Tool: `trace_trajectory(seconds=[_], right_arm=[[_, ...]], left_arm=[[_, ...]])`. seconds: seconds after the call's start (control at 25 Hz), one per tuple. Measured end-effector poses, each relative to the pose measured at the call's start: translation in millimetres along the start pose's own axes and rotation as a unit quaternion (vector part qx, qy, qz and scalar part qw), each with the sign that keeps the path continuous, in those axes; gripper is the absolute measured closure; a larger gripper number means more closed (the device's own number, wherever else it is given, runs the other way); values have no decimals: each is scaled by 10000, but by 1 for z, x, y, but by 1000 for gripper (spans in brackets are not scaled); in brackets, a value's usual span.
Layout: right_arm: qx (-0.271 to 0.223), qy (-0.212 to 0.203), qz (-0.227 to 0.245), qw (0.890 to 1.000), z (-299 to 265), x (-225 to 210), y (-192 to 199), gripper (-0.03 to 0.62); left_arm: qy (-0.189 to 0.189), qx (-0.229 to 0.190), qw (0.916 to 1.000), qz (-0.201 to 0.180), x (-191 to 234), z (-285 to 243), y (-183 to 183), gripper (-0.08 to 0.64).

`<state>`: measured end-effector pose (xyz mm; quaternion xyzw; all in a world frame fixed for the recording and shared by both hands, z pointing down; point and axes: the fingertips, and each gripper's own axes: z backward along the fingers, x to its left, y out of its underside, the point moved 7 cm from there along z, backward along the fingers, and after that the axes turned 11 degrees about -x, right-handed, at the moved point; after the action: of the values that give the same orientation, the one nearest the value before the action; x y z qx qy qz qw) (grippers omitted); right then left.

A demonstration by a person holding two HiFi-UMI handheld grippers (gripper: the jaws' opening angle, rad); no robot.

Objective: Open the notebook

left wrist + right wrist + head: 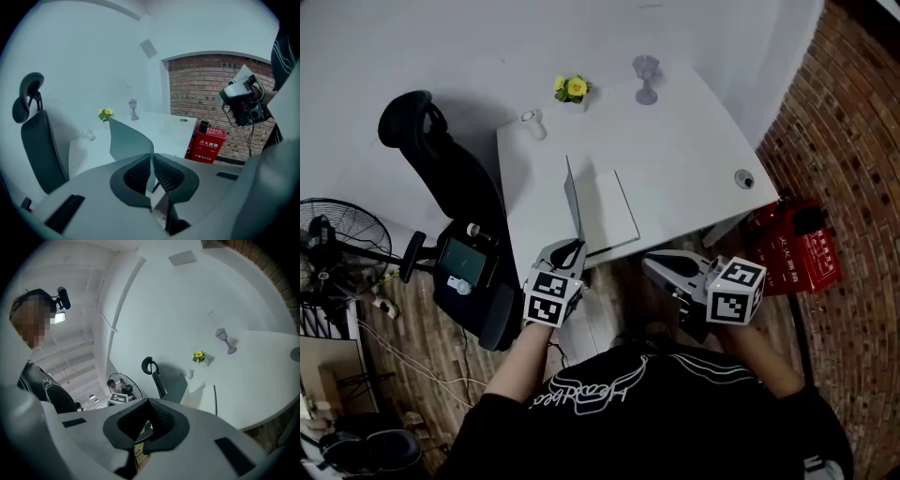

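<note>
Head view: the white table [694, 150] filled the middle of the shot, with both grippers down at its near edge.
Notebook: it lay on the table's near-left part, its pages [614, 208] flat and its grey cover [573, 195] standing almost upright on the left side.
Left gripper: the left gripper [575, 246] was clamped on the cover's near corner.
Left gripper view: the pads were pressed together on the thin grey cover [129, 139], which rose from between them towards the far wall, with the left gripper [152, 165] pointing downward at the table.
Right gripper: the right gripper [649, 264] hung off the table's near edge above the wooden floor, well apart from the notebook and touching nothing.
Right gripper view: the fingertips of the right gripper [149, 403] met with nothing between them, and the raised cover [177, 387] showed beyond them on the table.
Far edge of table: a small pot of yellow flowers [573, 90] and a clear goblet [646, 79] stood there, and a little white cup [532, 122] sat near the left corner.
Surroundings: a black office chair [441, 173] stood left of the table, a floor fan [333, 239] stood further left, and a red box [797, 248] sat by the brick wall [853, 141] on the right.
</note>
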<state>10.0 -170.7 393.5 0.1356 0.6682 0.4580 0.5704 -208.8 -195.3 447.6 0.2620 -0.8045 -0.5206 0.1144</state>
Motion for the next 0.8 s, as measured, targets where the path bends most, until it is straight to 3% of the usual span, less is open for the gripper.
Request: trace_trajectory(seconds=[0.8], right_arm=[[-91, 329, 147, 9993, -17, 41, 17, 591]], left_arm=[[61, -154, 9991, 403, 35, 34, 27, 512]])
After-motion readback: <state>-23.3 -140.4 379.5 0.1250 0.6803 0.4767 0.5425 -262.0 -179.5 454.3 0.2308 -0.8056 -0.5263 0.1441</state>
